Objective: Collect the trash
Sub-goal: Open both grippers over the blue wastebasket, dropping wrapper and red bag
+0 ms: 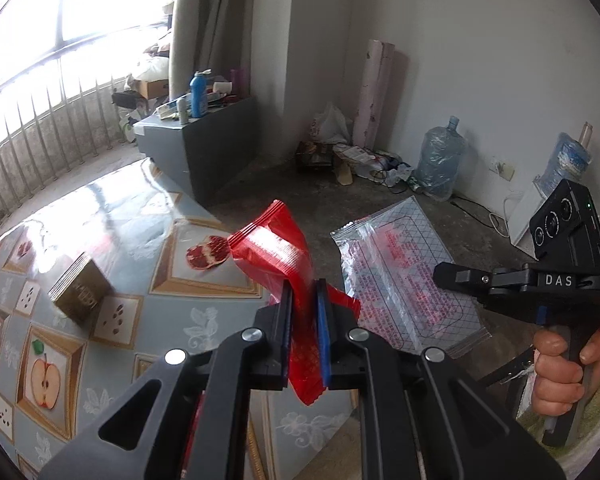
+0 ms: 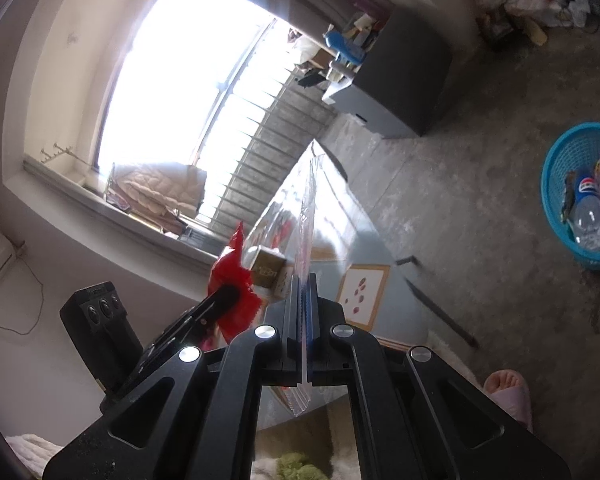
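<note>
Left gripper point(image 1: 304, 300): jaws pinched on a red wrapper point(image 1: 274, 246); lifted above the table point(image 1: 148, 240)
Right gripper point(image 2: 305, 304): jaws closed on a clear plastic bag point(image 2: 300, 216); held up edge-on
Basket point(image 2: 556, 184): blue, on the floor, well apart to the right; already holds a bottle and packets
Table: a small brown box point(image 1: 81, 294) sits there
Progress: partway, I'd say; both pieces in hand, not yet dropped in the basket

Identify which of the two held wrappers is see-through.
The clear printed plastic bag in the right gripper; the left gripper grips an opaque red wrapper.
</note>
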Demonstrator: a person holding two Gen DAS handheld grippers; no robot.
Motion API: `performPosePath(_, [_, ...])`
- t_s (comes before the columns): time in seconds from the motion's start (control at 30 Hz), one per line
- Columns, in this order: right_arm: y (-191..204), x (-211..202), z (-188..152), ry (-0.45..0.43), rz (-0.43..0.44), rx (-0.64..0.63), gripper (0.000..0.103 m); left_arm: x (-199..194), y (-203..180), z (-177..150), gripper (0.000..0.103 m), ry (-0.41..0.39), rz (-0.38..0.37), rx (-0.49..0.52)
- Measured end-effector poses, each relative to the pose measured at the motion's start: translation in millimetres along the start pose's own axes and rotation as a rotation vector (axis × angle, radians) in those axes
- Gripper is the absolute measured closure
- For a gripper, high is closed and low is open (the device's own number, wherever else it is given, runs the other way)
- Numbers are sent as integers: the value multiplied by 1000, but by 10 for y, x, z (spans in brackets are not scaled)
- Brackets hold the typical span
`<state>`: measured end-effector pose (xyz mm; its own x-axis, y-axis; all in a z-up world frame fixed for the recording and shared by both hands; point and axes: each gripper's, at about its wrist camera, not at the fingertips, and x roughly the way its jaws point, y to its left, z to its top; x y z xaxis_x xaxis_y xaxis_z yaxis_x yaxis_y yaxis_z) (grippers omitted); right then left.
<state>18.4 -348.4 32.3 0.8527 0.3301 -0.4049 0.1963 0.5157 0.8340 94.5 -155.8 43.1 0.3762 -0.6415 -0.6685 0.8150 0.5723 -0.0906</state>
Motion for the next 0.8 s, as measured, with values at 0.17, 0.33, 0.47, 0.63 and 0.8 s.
performPosePath(0.17, [-220,-470,220,-133,-72,19,103,313,-353,325,93,13,-99,31])
performPosePath(0.33, [-431,-893,439,-266,-320,-20,103,864,-626,638,93,88,-194,40])
performPosePath(0.47, [-661,-986,552,-304,-511,-31,103,1438,-876,778,92,175,-237,71])
performPosePath(0.63, [-1057,-785,616,-264,-657,-17,103,2255,-1168,788,92,317,-250,117])
performPosePath(0.8, [-1465,-494,751,-182,-745,7,103,3025,-1349,707,90,437,-223,140])
